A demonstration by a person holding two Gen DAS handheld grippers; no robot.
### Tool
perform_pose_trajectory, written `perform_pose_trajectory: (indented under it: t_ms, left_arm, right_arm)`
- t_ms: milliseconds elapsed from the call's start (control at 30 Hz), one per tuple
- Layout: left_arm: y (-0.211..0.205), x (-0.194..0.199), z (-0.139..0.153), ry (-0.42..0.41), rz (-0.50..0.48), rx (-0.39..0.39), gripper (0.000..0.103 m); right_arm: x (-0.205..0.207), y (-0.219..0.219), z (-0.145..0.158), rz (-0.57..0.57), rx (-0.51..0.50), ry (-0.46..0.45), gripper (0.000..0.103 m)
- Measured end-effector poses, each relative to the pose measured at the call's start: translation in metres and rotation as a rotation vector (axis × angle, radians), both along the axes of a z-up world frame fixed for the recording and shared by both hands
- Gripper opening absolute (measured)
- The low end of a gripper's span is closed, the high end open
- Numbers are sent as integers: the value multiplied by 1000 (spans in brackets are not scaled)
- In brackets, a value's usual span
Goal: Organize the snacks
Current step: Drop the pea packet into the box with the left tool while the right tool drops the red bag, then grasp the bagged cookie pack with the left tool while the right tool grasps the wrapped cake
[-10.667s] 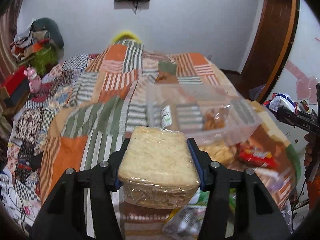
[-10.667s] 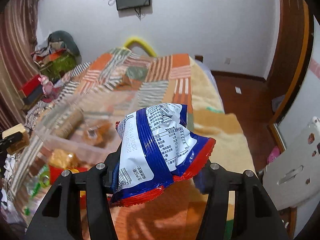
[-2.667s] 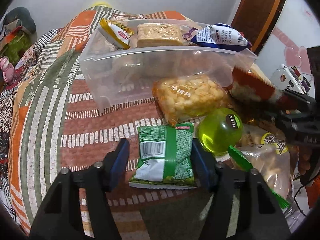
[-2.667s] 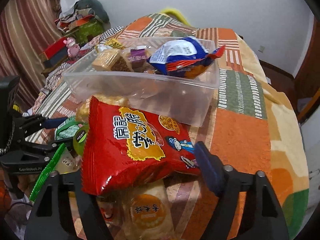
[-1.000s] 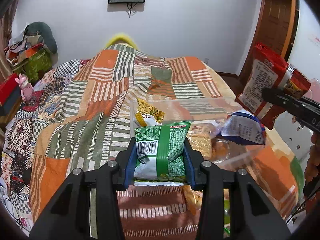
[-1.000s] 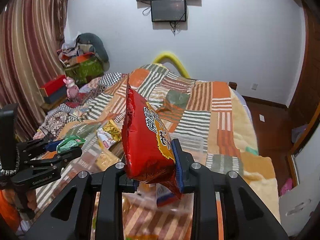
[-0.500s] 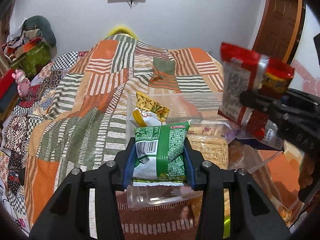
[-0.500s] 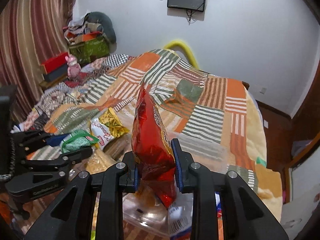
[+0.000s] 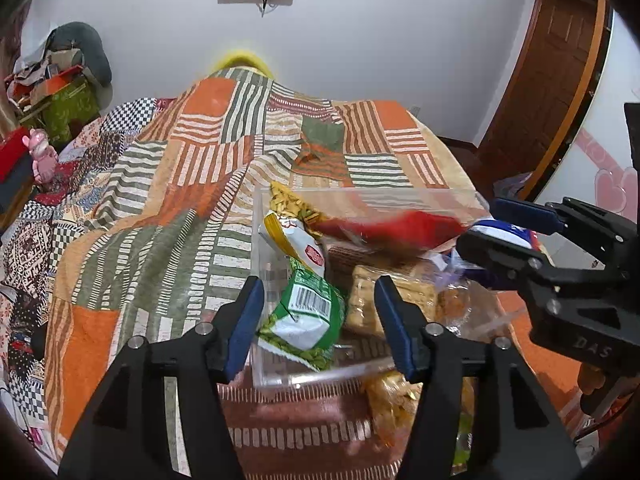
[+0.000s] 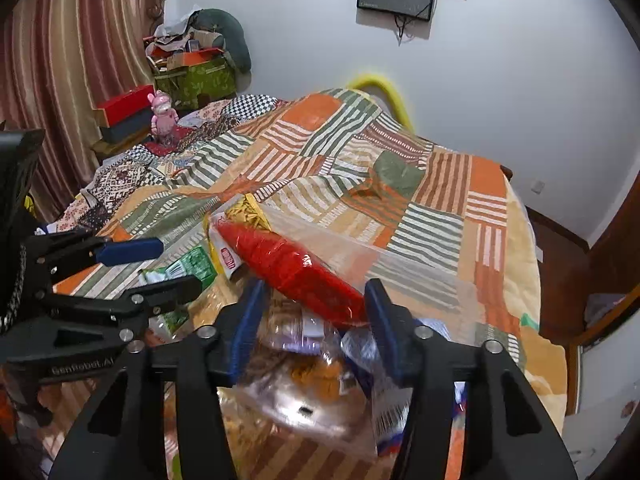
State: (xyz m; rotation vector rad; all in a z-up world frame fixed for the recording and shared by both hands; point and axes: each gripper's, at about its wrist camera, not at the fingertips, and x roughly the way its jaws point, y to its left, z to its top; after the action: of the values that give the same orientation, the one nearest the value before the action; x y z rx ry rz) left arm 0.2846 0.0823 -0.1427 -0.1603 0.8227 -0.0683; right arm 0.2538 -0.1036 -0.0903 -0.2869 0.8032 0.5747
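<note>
A clear plastic bin [image 9: 360,192] sits on the patchwork bedspread [image 9: 168,208] and holds several snack packs. My left gripper [image 9: 320,320] hangs over its near left corner with its jaws opening. A green packet [image 9: 304,316] tilts loose between them, free of both pads, dropping into the bin. My right gripper [image 10: 314,312] is over the bin's right side, jaws also opening. The red snack bag [image 10: 296,268] lies just ahead of it, released, blurred in the left wrist view [image 9: 384,228]. Each view shows the other gripper: the right [image 9: 504,228], the left [image 10: 160,270].
Inside the bin are a yellow-and-white packet [image 9: 292,236], a cracker block [image 9: 360,304] and a blue-and-white bag [image 9: 500,236]. More snack packs [image 9: 392,400] lie in front of the bin. Boxes and a pink toy [image 10: 162,114] stand at the far left, a wooden door [image 9: 552,80] at the right.
Both grippers' jaws have parted. The green packet slipped from the left pads and tilted downward. The red bag left the right pads and fell flat into the bin.
</note>
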Motion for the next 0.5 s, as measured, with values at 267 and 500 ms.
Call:
perform_pose_trajectory:
  t_ms: [267,500]
  left_arm:
    - [-12,-34,19,-22,-28,32,63]
    - [-34,-71,21,-2,-71,36,69]
  right_arm:
    - [-30,-33,11,-40,58,10,55]
    - [-65,-67,5,-97,81,41,57]
